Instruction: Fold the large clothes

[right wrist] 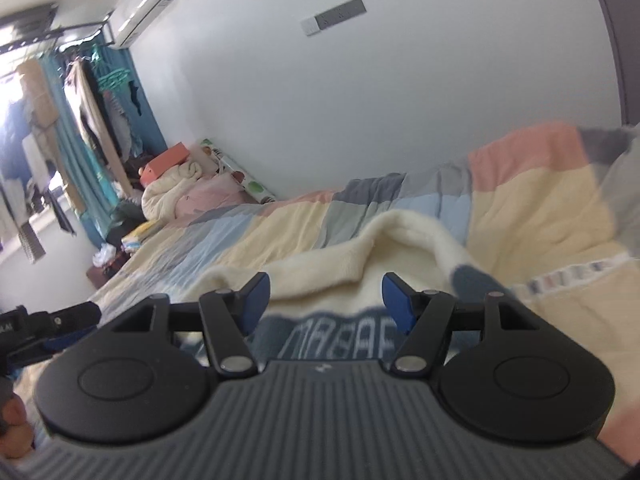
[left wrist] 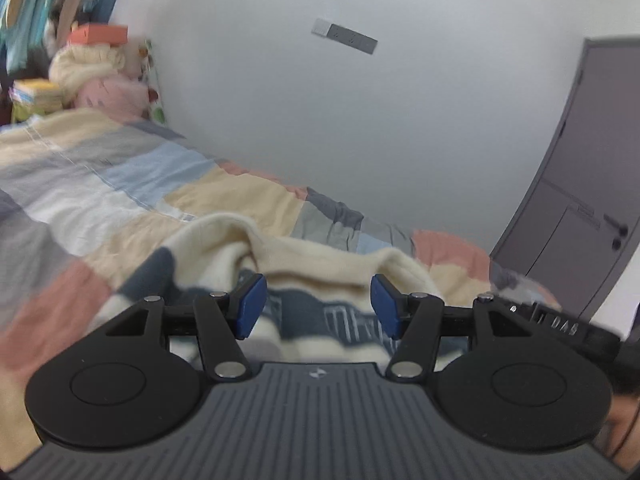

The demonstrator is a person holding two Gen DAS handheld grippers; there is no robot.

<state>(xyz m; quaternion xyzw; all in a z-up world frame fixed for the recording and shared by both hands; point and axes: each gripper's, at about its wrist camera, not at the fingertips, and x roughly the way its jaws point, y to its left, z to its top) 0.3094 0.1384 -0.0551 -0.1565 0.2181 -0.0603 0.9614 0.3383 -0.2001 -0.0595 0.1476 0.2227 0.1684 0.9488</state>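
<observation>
In the left wrist view we find the left gripper point(left wrist: 316, 306) with its blue pads point(left wrist: 250, 306) standing well apart and nothing pinched between them. The cream and navy sweater point(left wrist: 320, 264) lies crumpled on the patchwork quilt point(left wrist: 120, 184), beyond and beneath the fingers, filling the frame from about 8 o'clock to 3 o'clock of the gripper; we see no pad pressing on it. At 3 o'clock a black part of the right gripper point(left wrist: 560, 324) enters the frame. A grey door point(left wrist: 580, 184) stands at 2 o'clock, a wall socket strip point(left wrist: 344, 36) at 12 o'clock, and a heap of bedding with an orange box point(left wrist: 98, 36) at 10 o'clock. In the right wrist view we find the right gripper point(right wrist: 326, 304) with its pads point(right wrist: 256, 302) likewise spread and clear of cloth. The sweater point(right wrist: 360, 264) lies ahead on the quilt point(right wrist: 540, 208), its navy band with pale lettering directly under the gap at 6 o'clock. The left gripper point(right wrist: 48, 324) shows at 9 o'clock. An air conditioner point(right wrist: 148, 4) hangs at 11 o'clock, above hanging clothes point(right wrist: 96, 112).
</observation>
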